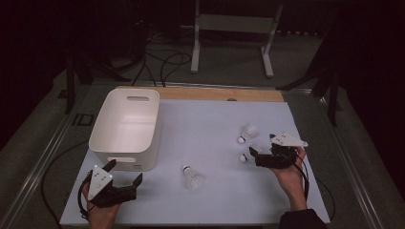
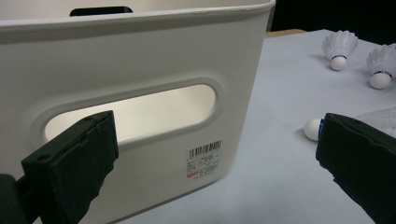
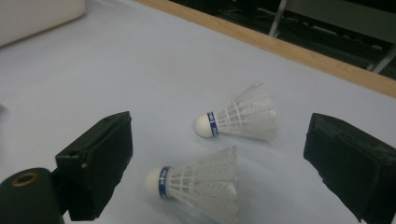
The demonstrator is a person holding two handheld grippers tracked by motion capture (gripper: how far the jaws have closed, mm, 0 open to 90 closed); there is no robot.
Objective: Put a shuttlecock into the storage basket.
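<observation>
My left gripper [image 1: 125, 173] hovers low over the near left part of the pale grey bench [image 1: 210, 129], its two black jaws spread wide with nothing between them, pointed at the near end wall of the white rectangular plastic bin [image 1: 125, 128] that stands just ahead of it. In the left gripper view that wall [image 2: 140, 70] is close in front of me, with its oval handle slot and a small barcode sticker [image 2: 204, 159] low at one corner. My right gripper [image 1: 261, 144] is at the right side of the bench, its jaws also wide apart and gripping nothing. In the right gripper view two white feathered shuttlecocks with blue bands around their cork tips lie on their sides between and just beyond my jaws: the nearer shuttlecock [image 3: 196, 186] sits low between them, and the farther shuttlecock [image 3: 240, 115] lies just behind it, the two close together but not touching. From above, the nearer one [image 1: 244, 157] rests right at the tip of my right jaws and the farther one [image 1: 248, 132] a little beyond. A third white shuttlecock [image 1: 192, 177] lies alone on the near middle of the bench, between my two grippers and well apart from the other two. All three lie on the bench outside the bin. Beyond the bench's far wooden edge [image 1: 224, 94] stands a white metal frame [image 1: 234, 33] on the floor.
</observation>
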